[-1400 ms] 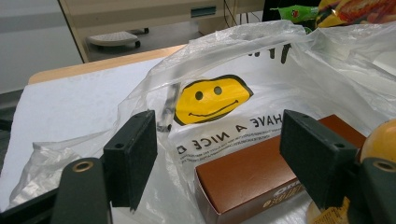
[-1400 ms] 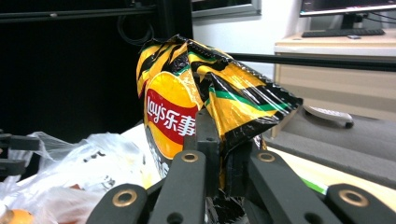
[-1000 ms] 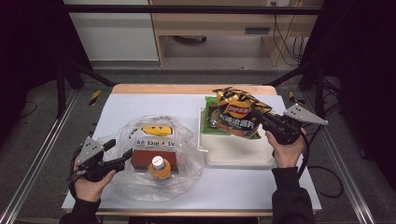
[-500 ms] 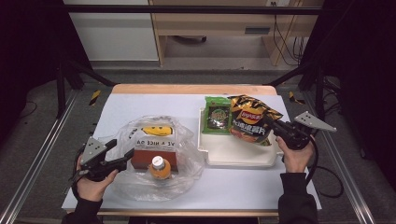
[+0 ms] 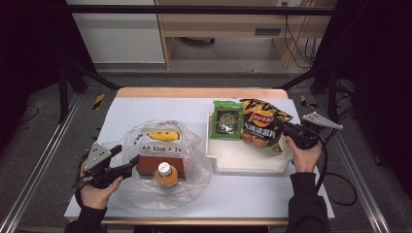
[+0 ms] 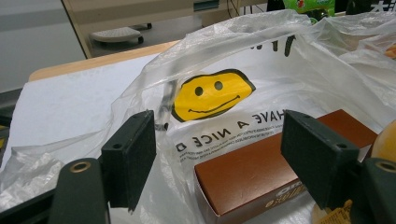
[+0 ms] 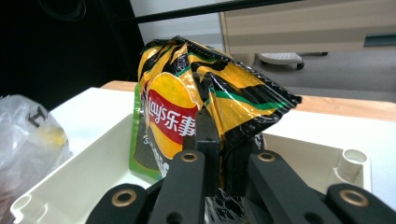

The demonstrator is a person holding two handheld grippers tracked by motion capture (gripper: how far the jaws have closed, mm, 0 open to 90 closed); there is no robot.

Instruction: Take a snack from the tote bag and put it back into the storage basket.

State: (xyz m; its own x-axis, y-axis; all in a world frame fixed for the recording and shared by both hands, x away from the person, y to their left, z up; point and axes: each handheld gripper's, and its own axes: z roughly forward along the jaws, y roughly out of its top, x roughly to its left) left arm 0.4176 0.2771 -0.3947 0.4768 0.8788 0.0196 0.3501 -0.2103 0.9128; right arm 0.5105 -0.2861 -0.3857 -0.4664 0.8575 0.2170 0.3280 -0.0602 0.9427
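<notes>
1. High view: you pinched the chip bag [image 5: 262,127] in your right gripper [image 5: 287,130] over the white tray [image 5: 243,158], beside the green packet [image 5: 227,120], apparently for setting down.
2. Left gripper view: your left gripper [image 6: 217,158] was spread at the plastic bag [image 6: 224,93], likely keeping its mouth open around the brown box [image 6: 261,168].
3. Right gripper view: jaws pressed on the chip bag's crumpled edge, so it hung upright.

"What sort of place was it?"

"A lab or test room, it looked like. The white-topped table [image 5: 145,109] stood inside a black metal frame [image 5: 204,8], with aluminium rails [image 5: 39,165] along its sides."

"Anything else?"

"Cables [image 5: 291,34] hung by a plain wooden desk [image 5: 218,24] behind, the floor [image 5: 48,111] was grey, and hazard tape [image 5: 98,101] marked it."
</notes>
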